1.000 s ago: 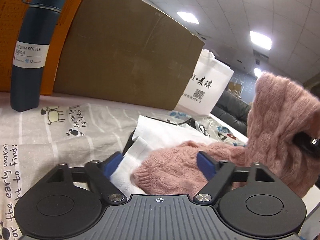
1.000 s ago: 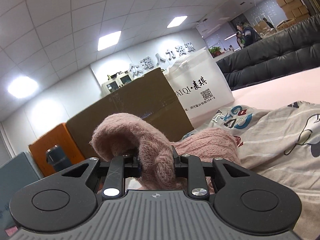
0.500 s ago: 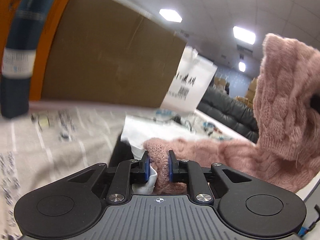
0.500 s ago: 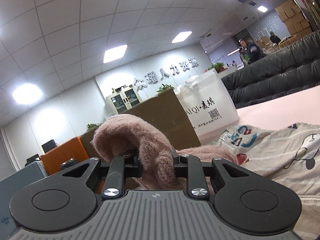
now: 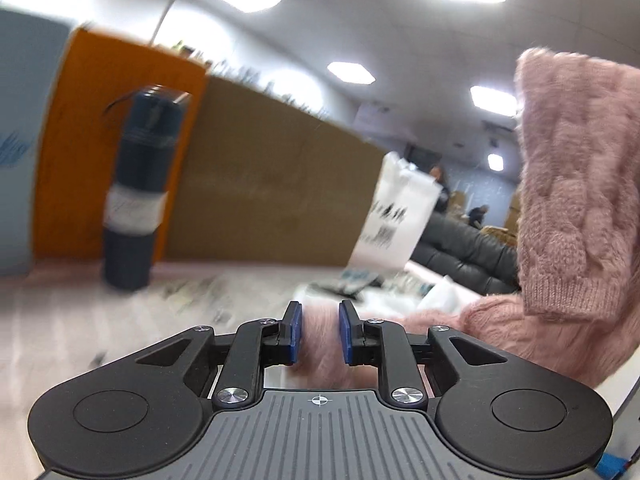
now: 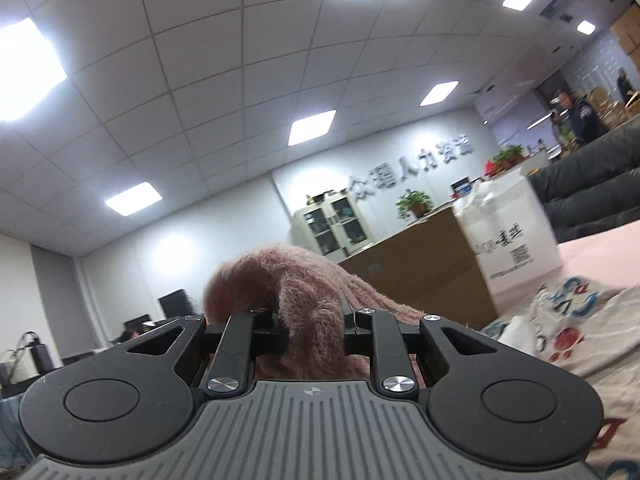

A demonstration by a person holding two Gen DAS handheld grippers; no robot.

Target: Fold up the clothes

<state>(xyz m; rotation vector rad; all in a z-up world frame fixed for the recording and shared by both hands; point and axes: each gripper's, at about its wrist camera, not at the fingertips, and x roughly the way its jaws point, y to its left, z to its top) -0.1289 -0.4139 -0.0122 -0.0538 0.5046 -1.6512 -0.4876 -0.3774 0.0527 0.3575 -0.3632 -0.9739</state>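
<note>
L gripper: blue pads pinched on pink knit sweater | R gripper: clamped on a bunched fold of it, raised | sweater's ribbed hem hangs at right, rest trails to printed sheet | dark bottle upright well left, cardboard box behind

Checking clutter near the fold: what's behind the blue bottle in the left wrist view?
Behind the blue bottle stands an orange panel, with a brown cardboard box beside it to the right. The bottle covers the strip directly behind it, and motion blur hides finer detail.
</note>
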